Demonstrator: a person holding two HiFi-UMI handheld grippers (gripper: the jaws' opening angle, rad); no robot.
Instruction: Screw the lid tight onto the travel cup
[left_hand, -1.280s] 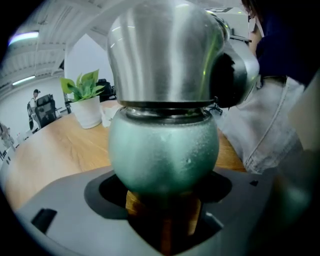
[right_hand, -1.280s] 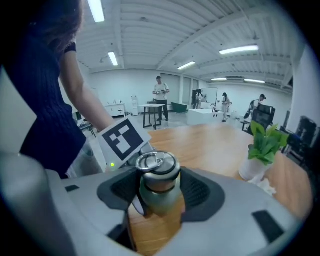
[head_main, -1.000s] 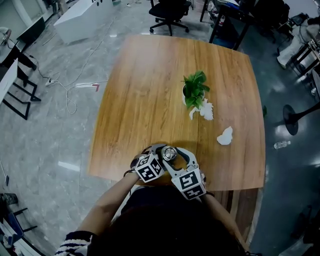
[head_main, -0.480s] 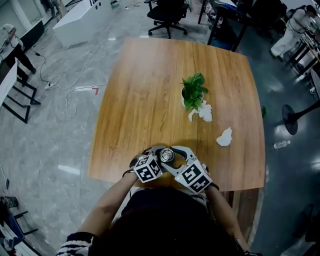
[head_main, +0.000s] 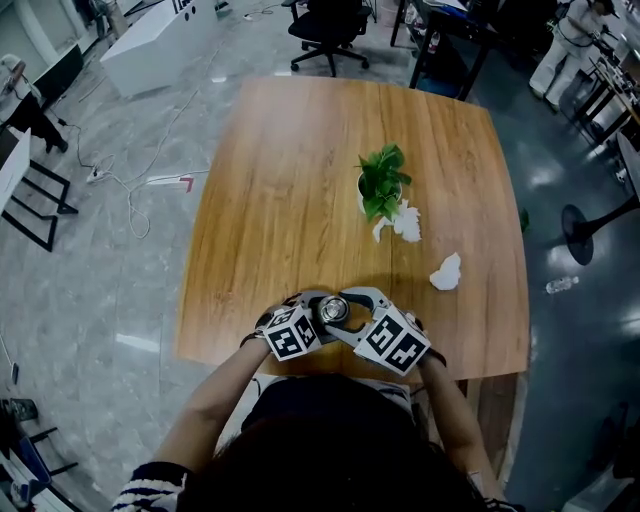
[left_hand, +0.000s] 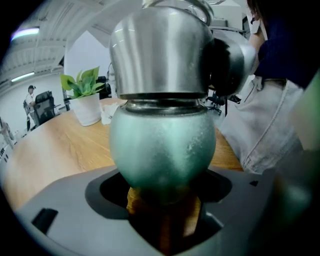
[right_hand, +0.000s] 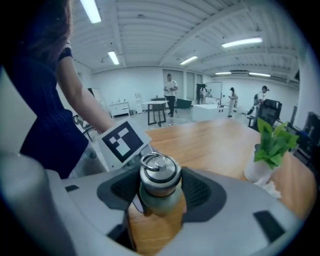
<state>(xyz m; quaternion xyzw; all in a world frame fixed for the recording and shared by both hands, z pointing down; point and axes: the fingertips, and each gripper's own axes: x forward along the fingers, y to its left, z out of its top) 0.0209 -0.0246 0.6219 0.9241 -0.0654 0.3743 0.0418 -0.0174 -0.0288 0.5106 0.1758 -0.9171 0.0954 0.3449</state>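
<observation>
Travel cup (left_hand: 162, 150) stands upright at the near edge of the worktop (head_main: 290, 200), just in front of the person. Its teal body is clamped by the left claw (left_hand: 162, 181), whose jaws are closed against the lower bulge. The right claw (right_hand: 160, 190) is closed on the steel lid (right_hand: 159, 172), one ribbed pad pressed to each side just below the ring handle. Over the last second, in the head view, the right claw's marker cube (head_main: 397, 341) has swung around the lid, out toward the person's right and further over the worktop. The left claw's cube (head_main: 288, 333) has barely shifted. That reads as a twisting stroke on the lid with the body braced still, so the screwing is probably under way rather than finished. From the left gripper view the lid's lower rim sits close on the cup's neck with only a thin dark seam, which suggests the thread is largely taken up, though tightness cannot be judged by eye. The right wrist looks well turned, so a release and fresh bite may be needed. The potted plant (head_main: 382, 185) and crumpled tissues (head_main: 448, 272) lie well apart from the work.
</observation>
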